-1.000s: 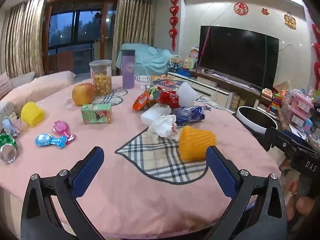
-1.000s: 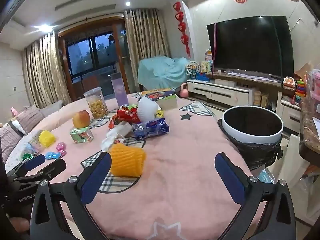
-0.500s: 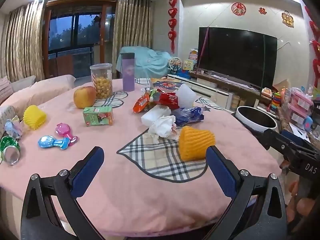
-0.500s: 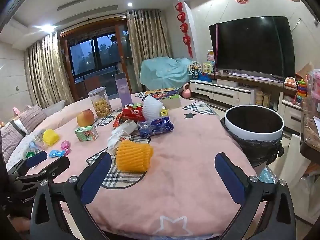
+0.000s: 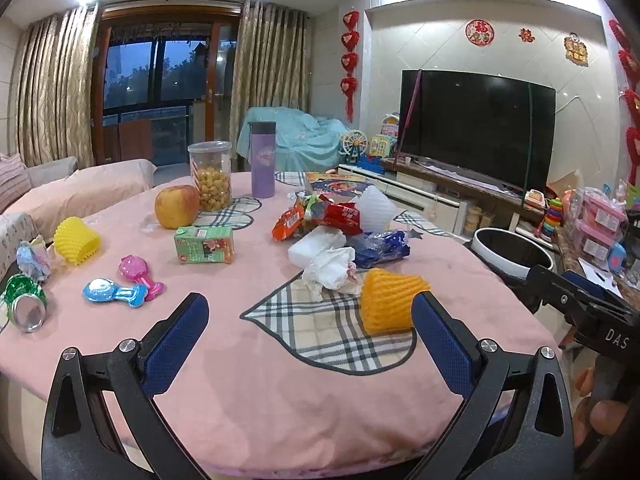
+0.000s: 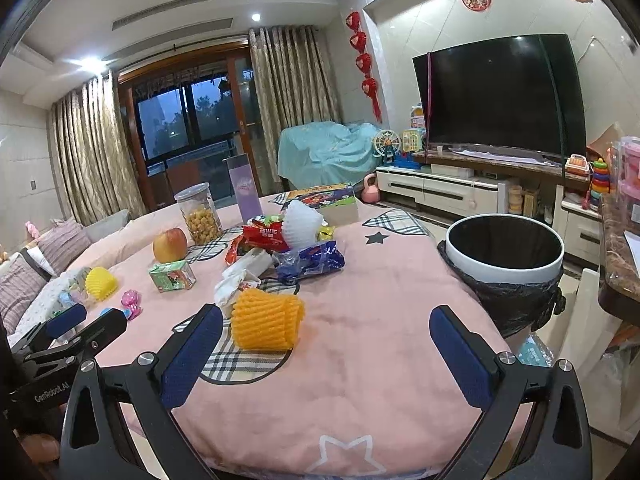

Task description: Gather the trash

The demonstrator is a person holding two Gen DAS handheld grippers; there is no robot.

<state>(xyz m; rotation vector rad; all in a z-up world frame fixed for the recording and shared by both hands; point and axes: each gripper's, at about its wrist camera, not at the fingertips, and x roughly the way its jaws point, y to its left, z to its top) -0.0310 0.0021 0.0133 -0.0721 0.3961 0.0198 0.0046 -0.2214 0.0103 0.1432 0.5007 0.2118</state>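
Both my claws gape empty, left claw (image 5: 310, 332), right claw (image 6: 326, 342), the right stamped "DAS", the left "GenRobot.AI". Orange foam net (image 6: 266, 322) lies near the desk (image 6: 360, 380) near edge, wrappers (image 6: 308, 258) mid-desk; bin (image 6: 505, 248) off the right edge.

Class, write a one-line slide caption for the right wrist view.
Open right claw hovers over a pink table near an orange foam fruit net, with a bag-lined trash bin beside the table.
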